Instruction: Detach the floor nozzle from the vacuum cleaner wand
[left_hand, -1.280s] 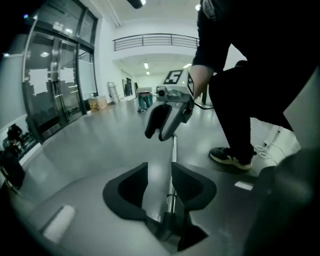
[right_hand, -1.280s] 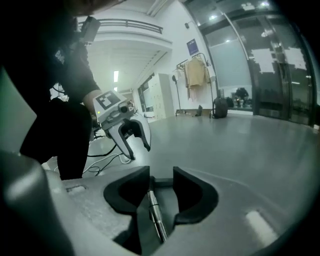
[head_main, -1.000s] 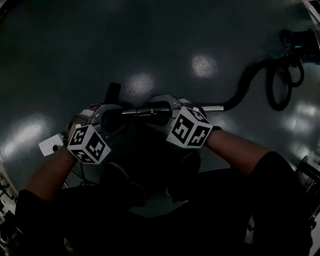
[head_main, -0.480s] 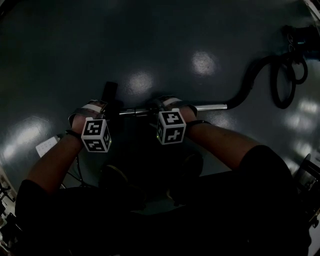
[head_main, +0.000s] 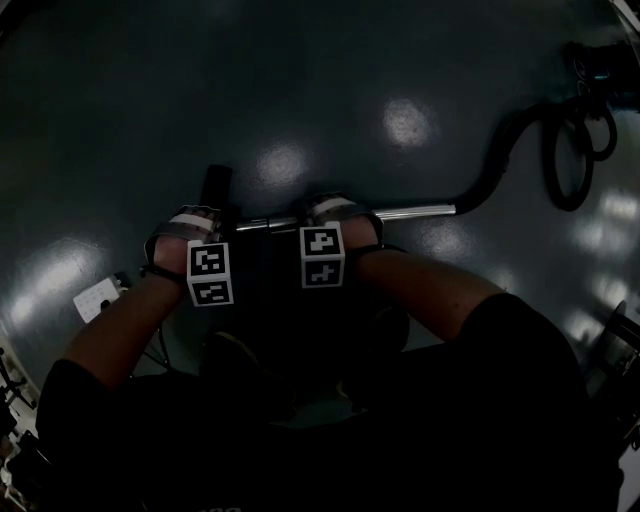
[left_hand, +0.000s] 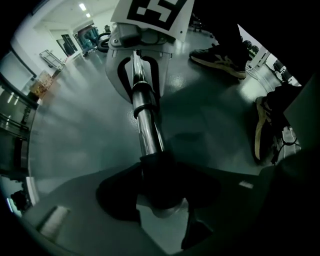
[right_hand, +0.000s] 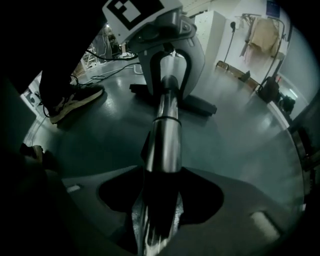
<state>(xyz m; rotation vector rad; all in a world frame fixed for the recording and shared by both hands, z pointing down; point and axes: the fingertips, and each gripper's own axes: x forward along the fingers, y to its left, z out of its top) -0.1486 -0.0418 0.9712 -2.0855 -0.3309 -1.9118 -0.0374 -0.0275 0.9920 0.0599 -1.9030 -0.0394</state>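
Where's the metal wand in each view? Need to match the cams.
Head view: wand, horizontal at centre, running right to the hose.
Left gripper view: wand runs from bottom centre to top.
Right gripper view: wand runs up the centre.
Shared landmark: the person's left shoe, dim below centre, right edge, left side.

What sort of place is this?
Probably a large indoor workroom or lab hall: a glossy grey floor, ceiling strip lights, white lockers and a coat hung on a rack.

Glossy dark floor open beyond right gripper, its just-closing jaws straddling chrome metal wand (black ribbed hose well right)
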